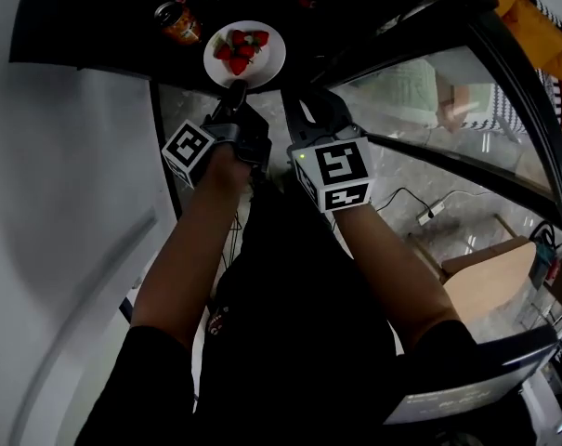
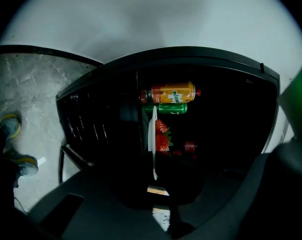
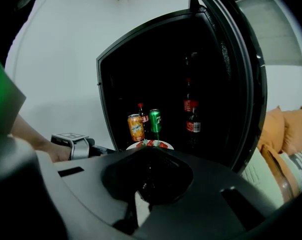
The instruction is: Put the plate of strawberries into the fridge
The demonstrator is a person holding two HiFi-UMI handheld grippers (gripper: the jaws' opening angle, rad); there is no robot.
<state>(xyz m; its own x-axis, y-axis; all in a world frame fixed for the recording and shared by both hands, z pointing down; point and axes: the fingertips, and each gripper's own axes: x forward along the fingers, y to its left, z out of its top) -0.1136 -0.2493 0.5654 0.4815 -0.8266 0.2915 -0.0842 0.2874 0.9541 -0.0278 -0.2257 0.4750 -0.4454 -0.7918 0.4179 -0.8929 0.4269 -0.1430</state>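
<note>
Inside the dark fridge point(image 1: 85, 26) we see the plate point(image 1: 269, 63) of strawberries point(image 1: 240, 50), set just in front of an orange can point(image 1: 180, 26) — our left gripper point(image 1: 234, 94) pinches its near rim between its fingers. Just beside it our right gripper point(image 1: 308, 110) hovers at the open doorway, fingers together — holding nothing.

We note: orange can point(image 3: 136, 127) just beside green can point(image 3: 155, 121), two cola bottles point(image 3: 193, 124) near them, orange cushions point(image 1: 527, 21), power strip point(image 1: 430, 214) on floor point(image 1: 476, 235).

The left gripper point(image 2: 154, 178) pinches the plate's point(image 2: 153, 134) rim inside the fridge point(image 2: 230, 79); strawberries point(image 2: 162, 139) sit near an orange can point(image 2: 173, 92) and a green can point(image 2: 170, 108).
</note>
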